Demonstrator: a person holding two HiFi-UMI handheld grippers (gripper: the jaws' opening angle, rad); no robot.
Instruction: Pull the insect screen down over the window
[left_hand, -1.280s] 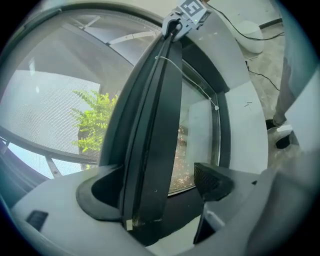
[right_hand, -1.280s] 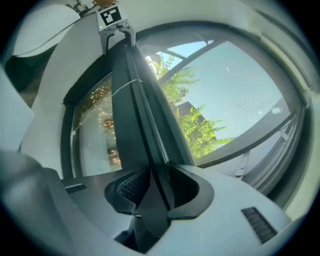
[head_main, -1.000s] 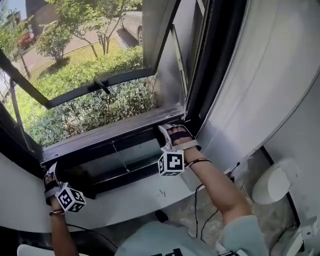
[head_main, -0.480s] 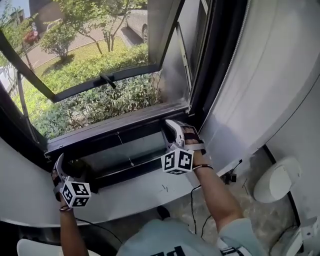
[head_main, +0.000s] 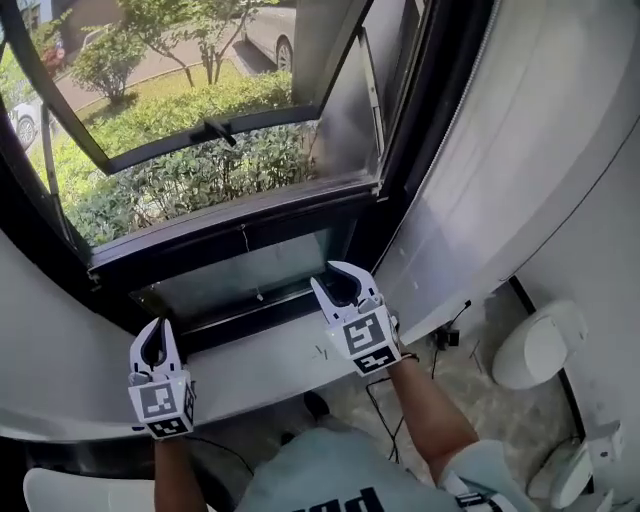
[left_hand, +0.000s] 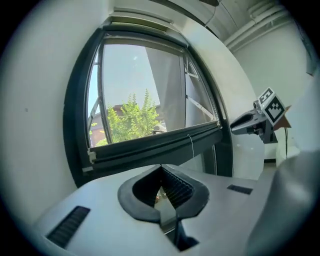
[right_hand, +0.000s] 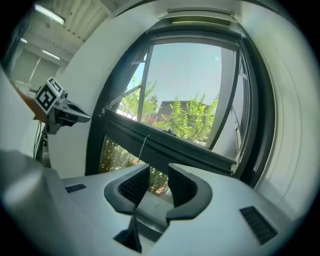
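The insect screen's dark bottom bar (head_main: 200, 245) crosses the window low down, with a thin pull cord (head_main: 243, 240) hanging from its middle. The left gripper view shows the bar (left_hand: 150, 145) and the cord (left_hand: 191, 145). In the right gripper view the bar (right_hand: 170, 150) lies ahead of the jaws. My left gripper (head_main: 157, 326) stands over the white sill, clear of the bar; its jaws have just closed and hold nothing (left_hand: 161, 168). My right gripper (head_main: 334, 276) is also off the bar. Its jaws have just been opening, and nothing is between them (right_hand: 159, 172).
An outward-tilted window sash with a handle (head_main: 216, 130) stands open beyond the bar, with bushes below it. A white sill (head_main: 270, 365) runs in front of me. A curved white wall (head_main: 520, 180) is on the right. Cables (head_main: 385, 400) and a white rounded object (head_main: 535, 345) are on the floor.
Both grippers have drawn back from the window's lower frame toward me and rolled upright. The left jaws have gone from open to shut.
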